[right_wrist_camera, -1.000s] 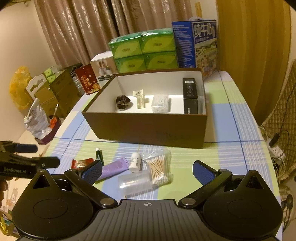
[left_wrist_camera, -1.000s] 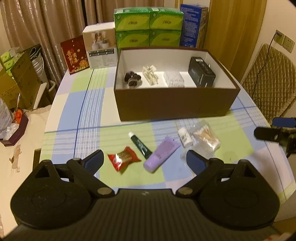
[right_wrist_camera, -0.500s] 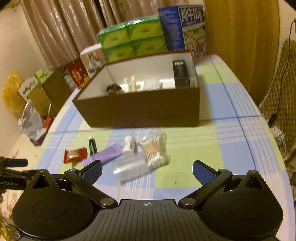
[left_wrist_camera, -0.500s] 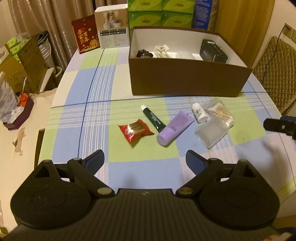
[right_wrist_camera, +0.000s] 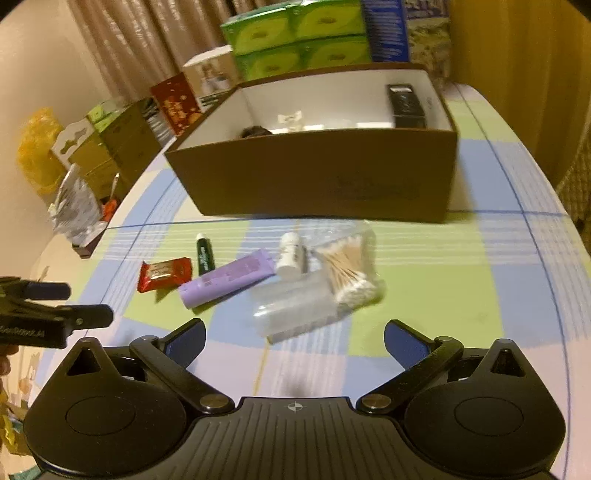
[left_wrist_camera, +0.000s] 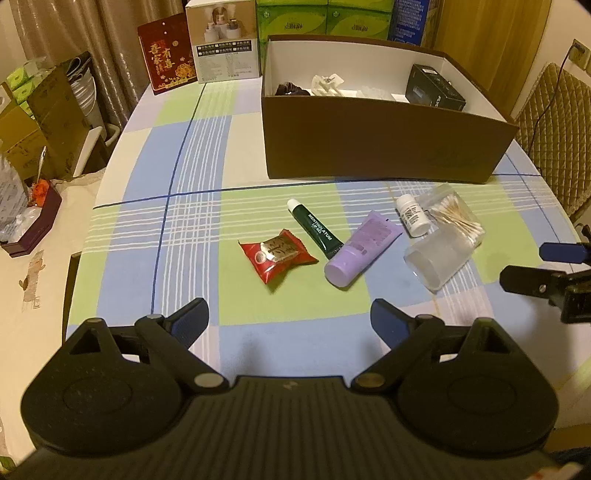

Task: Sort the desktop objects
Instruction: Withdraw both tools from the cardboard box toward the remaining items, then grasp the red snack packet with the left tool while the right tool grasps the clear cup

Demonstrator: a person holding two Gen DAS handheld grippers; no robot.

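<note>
Fingers (left_wrist_camera: 192,317) of left gripper (left_wrist_camera: 290,317) and right gripper (right_wrist_camera: 295,338) spread wide, holding nothing. Now lower and nearer than a moment ago. Red snack (left_wrist_camera: 277,254), purple tube (left_wrist_camera: 362,249), clear cup (right_wrist_camera: 295,310) just ahead; brown box (left_wrist_camera: 384,147) beyond. Ready to grab.

Table (left_wrist_camera: 192,155) covered with a plaid cloth of blue, green and white. Toward the rear, an open brown box (left_wrist_camera: 369,147). In front of it, from left to right: red snack packet (left_wrist_camera: 277,254); dark green tube (left_wrist_camera: 316,229); purple tube (left_wrist_camera: 364,249), its near end just beside the green tube's; small white bottle (left_wrist_camera: 413,215); bag of cotton swabs (left_wrist_camera: 456,216); clear plastic container (left_wrist_camera: 437,258) lying on its side. At the far edge, a red card (left_wrist_camera: 168,53), a white carton (left_wrist_camera: 221,40) and green tissue packs (left_wrist_camera: 325,18).
</note>
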